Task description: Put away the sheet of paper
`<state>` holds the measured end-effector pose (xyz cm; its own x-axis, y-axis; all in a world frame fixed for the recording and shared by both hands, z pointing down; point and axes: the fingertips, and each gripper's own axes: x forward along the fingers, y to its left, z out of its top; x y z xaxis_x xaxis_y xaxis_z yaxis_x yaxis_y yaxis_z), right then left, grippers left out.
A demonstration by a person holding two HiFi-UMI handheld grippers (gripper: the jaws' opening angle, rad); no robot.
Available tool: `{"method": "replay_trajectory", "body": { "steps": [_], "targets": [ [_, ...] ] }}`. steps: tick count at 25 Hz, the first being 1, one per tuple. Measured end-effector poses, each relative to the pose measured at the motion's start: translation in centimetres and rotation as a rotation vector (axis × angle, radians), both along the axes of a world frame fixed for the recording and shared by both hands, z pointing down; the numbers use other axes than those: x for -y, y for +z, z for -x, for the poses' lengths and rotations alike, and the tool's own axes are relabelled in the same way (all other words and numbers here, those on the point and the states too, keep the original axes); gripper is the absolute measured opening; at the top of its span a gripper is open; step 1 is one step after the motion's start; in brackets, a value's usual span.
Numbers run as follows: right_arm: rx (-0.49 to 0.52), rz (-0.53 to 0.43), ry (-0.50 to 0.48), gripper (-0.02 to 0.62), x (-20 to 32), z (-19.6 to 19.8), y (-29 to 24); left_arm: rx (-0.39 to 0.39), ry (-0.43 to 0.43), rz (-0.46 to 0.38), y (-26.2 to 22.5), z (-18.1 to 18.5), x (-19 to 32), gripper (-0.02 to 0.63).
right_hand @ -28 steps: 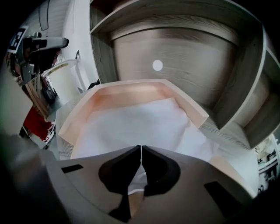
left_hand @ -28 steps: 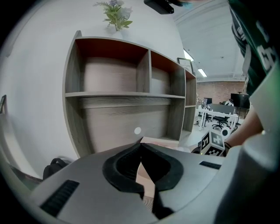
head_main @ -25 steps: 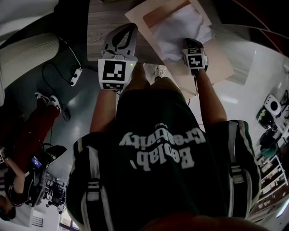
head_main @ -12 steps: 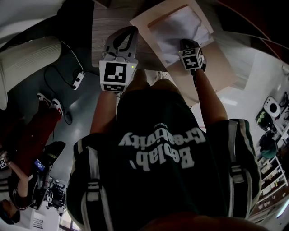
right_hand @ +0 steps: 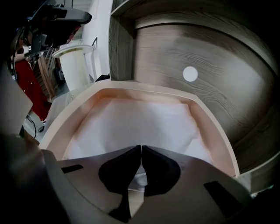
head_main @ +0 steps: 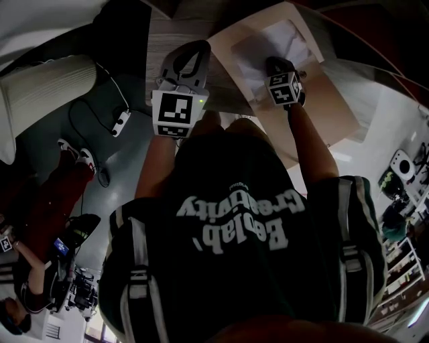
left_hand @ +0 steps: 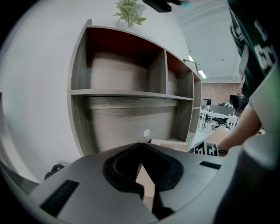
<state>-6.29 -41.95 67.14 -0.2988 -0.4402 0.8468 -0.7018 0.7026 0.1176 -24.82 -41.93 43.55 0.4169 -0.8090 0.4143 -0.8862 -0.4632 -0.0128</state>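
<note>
A white sheet of paper [right_hand: 140, 124] lies in a shallow beige tray [right_hand: 213, 131] on the wooden desk of a shelf unit [right_hand: 197, 57]. My right gripper [right_hand: 141, 149] is shut on the sheet's near edge. In the head view the right gripper [head_main: 273, 65] sits at the near side of the paper [head_main: 268, 45], inside the tray [head_main: 322, 100]. My left gripper [head_main: 196, 48] hovers left of the tray over the desk, jaws together and empty. In the left gripper view its tips [left_hand: 140, 146] meet before the empty shelf unit [left_hand: 127, 118], with the tray [left_hand: 173, 144] beyond at the right.
The shelf unit's back panel has a round white spot [right_hand: 190, 74]. A plant [left_hand: 129, 11] stands on top of the shelf unit. A white bin [right_hand: 78, 65] stands left of the desk. A seated person in red [head_main: 40, 201] and a cable [head_main: 120, 120] are on the floor side.
Both grippers have moved forward toward the shelf unit. The tray and paper have slid the same way with the right gripper, which stays shut.
</note>
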Motion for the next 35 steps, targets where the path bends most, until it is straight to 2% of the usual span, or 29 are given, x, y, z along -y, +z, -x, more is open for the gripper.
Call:
{"method": "replay_trajectory", "body": {
  "steps": [8,14,22,28,35],
  "targets": [
    [-0.008,-0.029,-0.003,0.037,1.3,1.7,0.0,0.006,0.033,-0.009,-0.6,1.0,0.6,0.018],
    [-0.029,-0.068,0.027,0.037,1.4,1.9,-1.0,-0.007,0.106,-0.027,-1.9,0.0,0.2,0.018],
    [0.020,-0.173,0.135,0.037,1.4,-0.5,-7.0,-0.048,0.242,-0.060,-4.0,-4.4,0.6,0.018],
    [0.072,-0.271,0.181,0.037,0.8,-2.6,-12.4,-0.042,0.343,-0.072,-4.7,-8.1,0.5,0.018],
    [0.132,-0.375,0.224,0.037,-2.3,-5.8,-18.0,-0.054,0.386,-0.098,-6.0,-12.2,-1.1,0.018]
  ]
}}
